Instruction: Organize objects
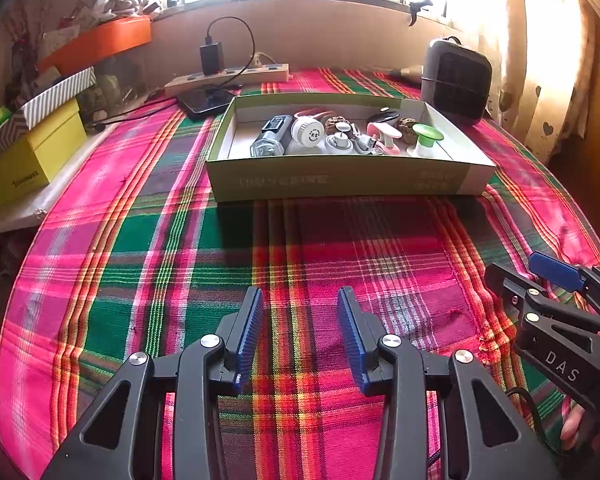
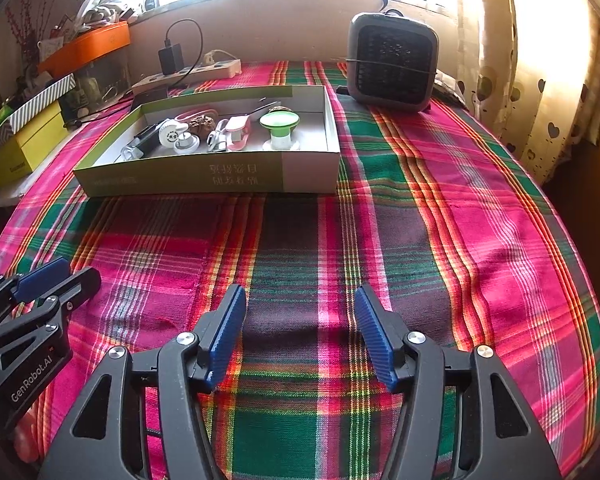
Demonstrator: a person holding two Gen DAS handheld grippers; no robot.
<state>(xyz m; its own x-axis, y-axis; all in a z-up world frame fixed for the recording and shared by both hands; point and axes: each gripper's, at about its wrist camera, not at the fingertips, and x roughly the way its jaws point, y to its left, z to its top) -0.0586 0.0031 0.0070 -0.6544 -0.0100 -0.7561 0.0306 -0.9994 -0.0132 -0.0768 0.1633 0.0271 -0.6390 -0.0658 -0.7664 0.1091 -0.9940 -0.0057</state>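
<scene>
A shallow green-and-white cardboard box point(image 1: 340, 178) point(image 2: 204, 178) lies on the plaid cloth ahead of both grippers. Inside it sit several small items: a black flashlight point(image 1: 270, 136) point(image 2: 140, 144), a white round cap point(image 1: 308, 130) point(image 2: 171, 132), a pink clip point(image 1: 386, 136) point(image 2: 238, 130) and a green-topped white spool point(image 1: 426, 138) point(image 2: 279, 128). My left gripper point(image 1: 300, 300) hovers open over bare cloth, well short of the box, nothing between its blue pads. My right gripper point(image 2: 300, 298) is likewise open and empty, to the right of the left one.
A grey fan heater point(image 1: 456, 76) point(image 2: 392, 62) stands behind the box at the right. A power strip with a black charger point(image 1: 228, 74) point(image 2: 188, 72) lies at the back. Yellow, striped and orange boxes point(image 1: 32, 152) are stacked at the left edge. Curtains point(image 2: 540, 60) hang at the right.
</scene>
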